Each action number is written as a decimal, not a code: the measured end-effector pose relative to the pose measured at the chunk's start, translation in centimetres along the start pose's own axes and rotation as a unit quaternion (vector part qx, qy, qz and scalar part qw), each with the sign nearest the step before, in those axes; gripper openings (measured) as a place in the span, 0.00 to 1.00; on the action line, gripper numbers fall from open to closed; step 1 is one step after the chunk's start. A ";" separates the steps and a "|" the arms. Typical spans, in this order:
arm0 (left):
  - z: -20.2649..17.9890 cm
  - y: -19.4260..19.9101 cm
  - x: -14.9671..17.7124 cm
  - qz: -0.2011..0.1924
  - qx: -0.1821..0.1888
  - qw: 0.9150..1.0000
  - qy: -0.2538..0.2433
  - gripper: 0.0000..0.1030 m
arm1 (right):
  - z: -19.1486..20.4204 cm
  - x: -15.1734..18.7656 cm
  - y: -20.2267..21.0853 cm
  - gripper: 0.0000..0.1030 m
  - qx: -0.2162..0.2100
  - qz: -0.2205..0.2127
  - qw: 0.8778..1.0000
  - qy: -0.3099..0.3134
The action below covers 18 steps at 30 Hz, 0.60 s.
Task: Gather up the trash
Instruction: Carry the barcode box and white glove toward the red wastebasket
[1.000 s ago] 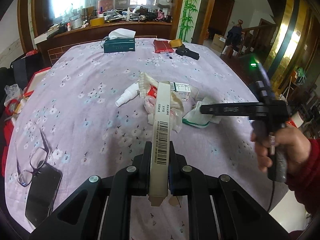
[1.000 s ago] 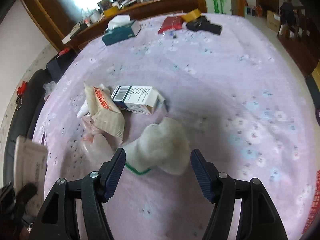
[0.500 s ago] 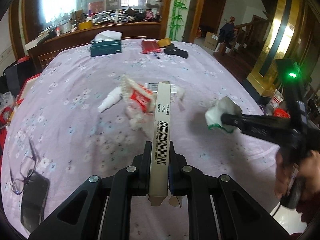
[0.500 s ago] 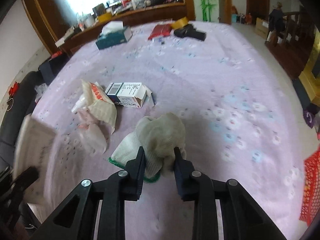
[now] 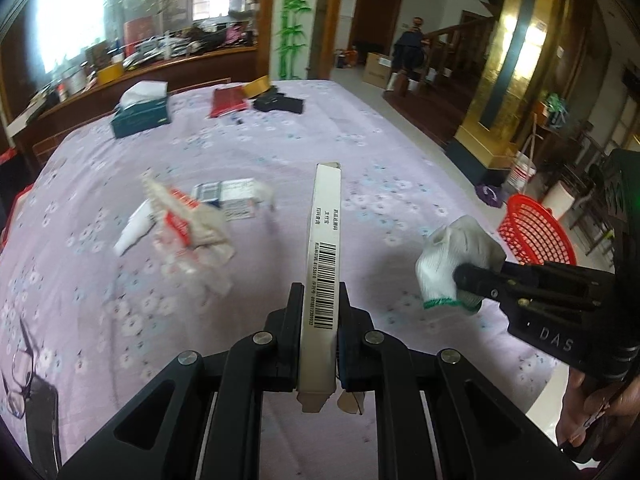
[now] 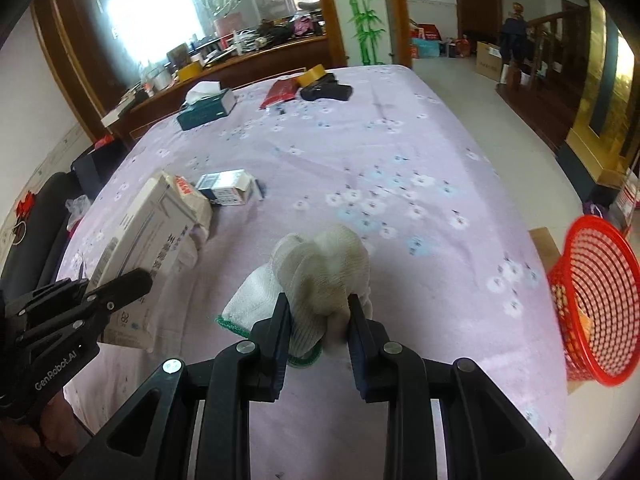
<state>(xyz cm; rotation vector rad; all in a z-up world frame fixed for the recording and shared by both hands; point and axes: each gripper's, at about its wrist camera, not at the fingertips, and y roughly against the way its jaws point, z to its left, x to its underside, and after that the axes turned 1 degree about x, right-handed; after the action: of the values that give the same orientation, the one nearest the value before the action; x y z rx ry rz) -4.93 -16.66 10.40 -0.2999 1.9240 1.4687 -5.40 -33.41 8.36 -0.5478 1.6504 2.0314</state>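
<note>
My left gripper (image 5: 318, 300) is shut on a flat white carton (image 5: 325, 240) with a barcode, held on edge above the table; the carton also shows in the right wrist view (image 6: 144, 240). My right gripper (image 6: 318, 308) is shut on a crumpled white glove with a green cuff (image 6: 316, 272), lifted off the table; the glove also shows in the left wrist view (image 5: 456, 264). A red mesh basket (image 6: 596, 296) stands on the floor past the table's right edge, also in the left wrist view (image 5: 536, 232). A small pile of wrappers (image 5: 192, 224) and a small box (image 6: 226, 188) lie mid-table.
The table has a lilac flowered cloth (image 6: 380, 152). A teal tissue box (image 5: 140, 114), a red packet (image 5: 228, 102) and a black pouch (image 5: 280, 102) sit at the far end. Glasses and a phone (image 5: 28, 368) lie near left. A white spray bottle (image 5: 132, 232) lies by the pile.
My right gripper closed on the glove, lifted it and carried it right. Both grippers swung right, bringing the red basket into view. The left still holds the carton.
</note>
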 end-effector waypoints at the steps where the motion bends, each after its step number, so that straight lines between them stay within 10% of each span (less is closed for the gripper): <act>1: -0.5 -0.1 -0.1 -0.001 0.003 1.000 -0.005 0.12 | -0.3 0.2 0.3 0.28 0.001 0.000 1.000 -0.002; 18: -4.3 -1.1 -1.1 -0.001 0.023 0.999 -0.033 0.12 | -4.0 1.3 3.1 0.28 0.030 -0.019 0.999 -0.021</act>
<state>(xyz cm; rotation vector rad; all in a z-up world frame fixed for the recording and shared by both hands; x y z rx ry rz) -5.17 -21.20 10.81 -0.2298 1.9004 1.4141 -8.24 -37.78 9.29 -0.5077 1.6577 1.9472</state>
